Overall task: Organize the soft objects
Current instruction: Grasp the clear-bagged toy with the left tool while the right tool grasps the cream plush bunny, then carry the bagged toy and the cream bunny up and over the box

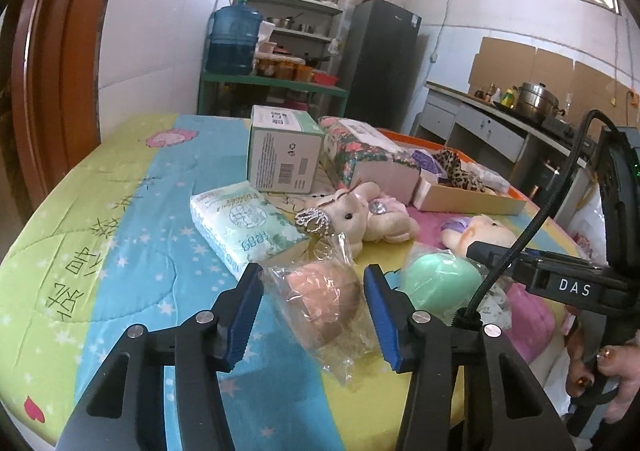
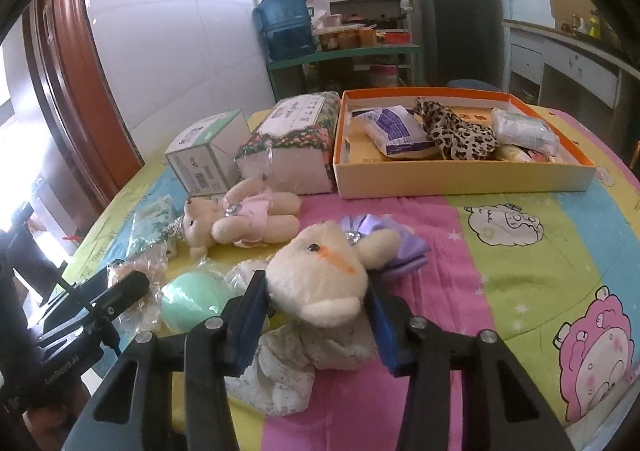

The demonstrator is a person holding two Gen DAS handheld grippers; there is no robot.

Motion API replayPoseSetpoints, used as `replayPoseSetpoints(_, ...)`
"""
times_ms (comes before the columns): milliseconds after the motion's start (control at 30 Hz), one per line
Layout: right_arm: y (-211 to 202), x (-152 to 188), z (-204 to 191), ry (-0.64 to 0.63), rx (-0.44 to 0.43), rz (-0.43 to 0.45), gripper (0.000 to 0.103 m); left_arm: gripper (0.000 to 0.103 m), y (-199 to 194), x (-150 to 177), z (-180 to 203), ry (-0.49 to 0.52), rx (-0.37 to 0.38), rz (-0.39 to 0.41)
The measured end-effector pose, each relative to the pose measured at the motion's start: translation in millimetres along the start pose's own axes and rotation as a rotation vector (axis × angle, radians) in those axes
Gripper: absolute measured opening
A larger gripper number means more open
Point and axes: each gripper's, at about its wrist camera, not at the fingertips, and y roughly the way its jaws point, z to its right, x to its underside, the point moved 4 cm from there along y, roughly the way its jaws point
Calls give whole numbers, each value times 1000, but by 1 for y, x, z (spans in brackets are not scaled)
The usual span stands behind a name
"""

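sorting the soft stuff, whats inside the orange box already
Inside the orange box: a white-and-purple packet, a leopard-print cloth, a white wrapped pack. A yellowish item lies partly hidden under them; the floor beneath is covered.

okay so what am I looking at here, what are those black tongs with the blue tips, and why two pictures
A person holds a hand-held gripper in each hand; each picture comes from a camera on one of them. In the left view, the left gripper straddles a peach sponge in clear wrap, its pads apparently not yet pressing. In the right view, the right gripper closes on the head of a cream plush toy. A quilted cloth carries another plush bear, a green sponge, tissue packs and an orange-rimmed box already holding soft things.
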Motion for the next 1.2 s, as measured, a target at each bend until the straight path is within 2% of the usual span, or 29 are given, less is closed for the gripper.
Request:
replayPoseSetpoints(333,-13,-12,-2,8,-26,62,47,52,-13,-12,3,-1,6,53)
replayPoseSetpoints(567,-21,-27,-16,-18,-61,99,47,52,-22,-29,-1,-9,-18,105)
replayPoseSetpoints(800,-24,-43,-30,-51,-91,131,47,52,-27,-57,-2,16,-65,152)
replayPoseSetpoints(1200,-28,-78,-25,-61,-110,194,47,51,-16,-111,15,52,-67,193)
